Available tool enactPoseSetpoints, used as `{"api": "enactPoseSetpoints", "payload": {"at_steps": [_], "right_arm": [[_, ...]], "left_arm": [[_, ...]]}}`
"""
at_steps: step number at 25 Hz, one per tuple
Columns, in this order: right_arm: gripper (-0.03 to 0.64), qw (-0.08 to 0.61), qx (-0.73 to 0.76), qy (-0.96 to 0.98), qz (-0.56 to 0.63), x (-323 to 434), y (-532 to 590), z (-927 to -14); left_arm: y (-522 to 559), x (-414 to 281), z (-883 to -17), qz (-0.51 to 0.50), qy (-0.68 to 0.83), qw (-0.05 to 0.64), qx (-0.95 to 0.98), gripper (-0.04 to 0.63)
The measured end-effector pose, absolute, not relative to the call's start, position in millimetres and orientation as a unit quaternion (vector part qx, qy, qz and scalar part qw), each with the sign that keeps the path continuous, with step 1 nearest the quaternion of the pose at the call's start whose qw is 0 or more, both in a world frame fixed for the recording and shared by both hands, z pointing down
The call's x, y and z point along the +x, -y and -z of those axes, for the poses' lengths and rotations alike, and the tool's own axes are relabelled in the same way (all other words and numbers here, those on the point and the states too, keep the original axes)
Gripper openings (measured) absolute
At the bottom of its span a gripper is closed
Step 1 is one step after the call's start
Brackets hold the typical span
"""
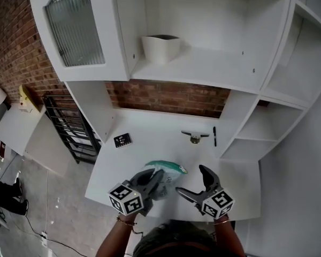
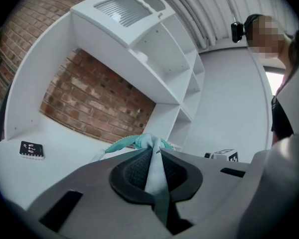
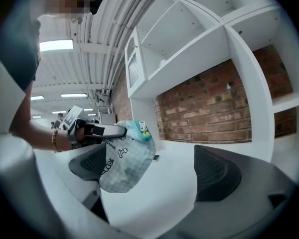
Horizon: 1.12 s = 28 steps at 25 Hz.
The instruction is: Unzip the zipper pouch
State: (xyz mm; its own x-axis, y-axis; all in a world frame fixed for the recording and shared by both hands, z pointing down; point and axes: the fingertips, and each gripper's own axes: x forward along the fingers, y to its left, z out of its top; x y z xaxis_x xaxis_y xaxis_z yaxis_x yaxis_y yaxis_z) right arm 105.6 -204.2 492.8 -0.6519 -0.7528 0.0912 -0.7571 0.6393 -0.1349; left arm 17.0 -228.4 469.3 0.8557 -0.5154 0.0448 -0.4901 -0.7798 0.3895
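Observation:
The zipper pouch [image 1: 167, 169] is pale checked fabric with a teal zipper edge, lifted just above the white table [image 1: 150, 130] near its front. My left gripper [image 1: 158, 176] is shut on the pouch's left end. In the left gripper view the fabric [image 2: 153, 169] is pinched flat between the pads, and the teal edge [image 2: 127, 142] sticks out beyond the gripper [image 2: 154, 156]. My right gripper [image 1: 191, 180] stands open just right of the pouch. In the right gripper view the pouch [image 3: 125, 156] hangs in front of the left pad [image 3: 92, 163] of that gripper [image 3: 154, 171], apart from the right pad [image 3: 217, 173].
A black marker card [image 1: 122, 140] lies at the table's back left. A metal handle-like piece [image 1: 195, 136] and a black pen [image 1: 214, 136] lie at the back right. A white pot [image 1: 161, 47] stands on the shelf above. Shelf uprights flank the table.

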Motion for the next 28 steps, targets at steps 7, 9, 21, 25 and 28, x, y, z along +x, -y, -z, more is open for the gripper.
{"api": "enactPoseSetpoints", "payload": {"at_steps": [7, 9, 21, 25, 28], "right_arm": [[0.486, -0.010, 0.366, 0.927, -0.081, 87, 204, -472], [0.466, -0.022, 0.342, 0.936, -0.075, 76, 200, -462], [0.336, -0.068, 0.279, 0.956, -0.063, 52, 190, -431], [0.276, -0.067, 0.292, 0.952, -0.052, 57, 194, -426], [0.214, -0.069, 0.297, 0.951, -0.048, 60, 195, -425]], "left_arm": [[208, 10, -437, 0.079, 0.222, 0.186, 0.954, 0.011], [203, 8, -429, 0.099, 0.207, 0.193, 0.954, 0.011], [192, 7, -421, 0.129, 0.155, 0.197, 0.960, 0.011], [193, 9, -422, 0.125, 0.152, 0.200, 0.960, 0.011], [195, 10, -424, 0.117, 0.155, 0.200, 0.960, 0.011]]}}
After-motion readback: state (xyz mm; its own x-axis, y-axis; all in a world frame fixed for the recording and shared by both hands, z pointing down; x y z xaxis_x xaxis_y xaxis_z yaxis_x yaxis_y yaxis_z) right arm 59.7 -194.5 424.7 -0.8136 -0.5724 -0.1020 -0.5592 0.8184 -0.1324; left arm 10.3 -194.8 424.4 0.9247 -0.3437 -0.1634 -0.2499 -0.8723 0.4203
